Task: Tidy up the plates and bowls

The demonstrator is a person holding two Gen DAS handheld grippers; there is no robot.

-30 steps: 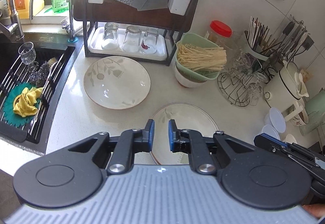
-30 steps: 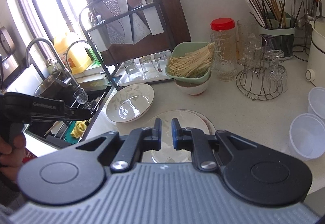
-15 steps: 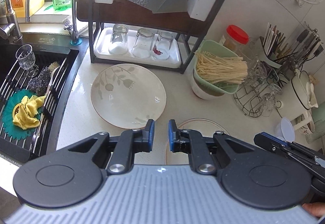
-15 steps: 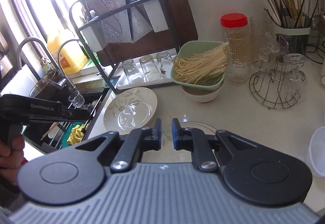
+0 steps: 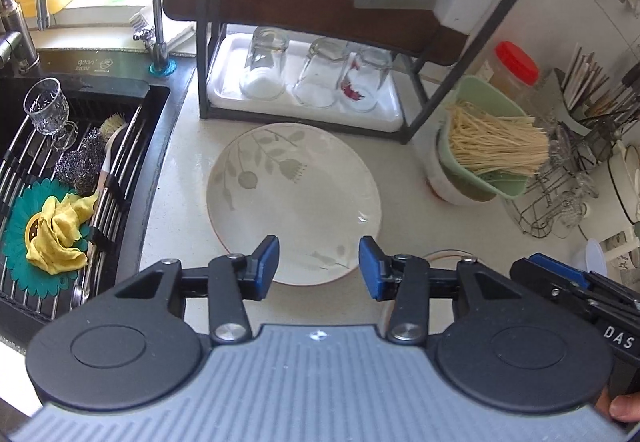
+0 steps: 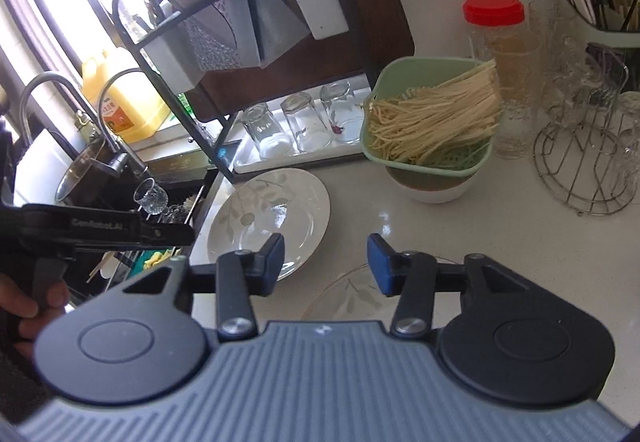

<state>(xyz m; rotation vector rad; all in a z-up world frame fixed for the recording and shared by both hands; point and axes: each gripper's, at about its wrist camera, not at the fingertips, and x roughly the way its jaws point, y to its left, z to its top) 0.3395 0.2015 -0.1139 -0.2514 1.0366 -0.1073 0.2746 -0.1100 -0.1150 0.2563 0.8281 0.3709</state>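
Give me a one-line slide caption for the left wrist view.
Left gripper, jaws just opened and empty, over leaf-patterned plate beside sink.

Home kitchen: sink (image 5: 76, 177) with tap (image 5: 158, 21), dish rack (image 5: 320, 53) beside it, noodles (image 5: 496, 145) beyond the rack.

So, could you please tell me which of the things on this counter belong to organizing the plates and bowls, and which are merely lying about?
For the job:
- leaf-patterned plate
- second plate
- white bowl

Lying about:
- green noodle basket
- upturned glasses
- red-lidded jar
- yellow cloth
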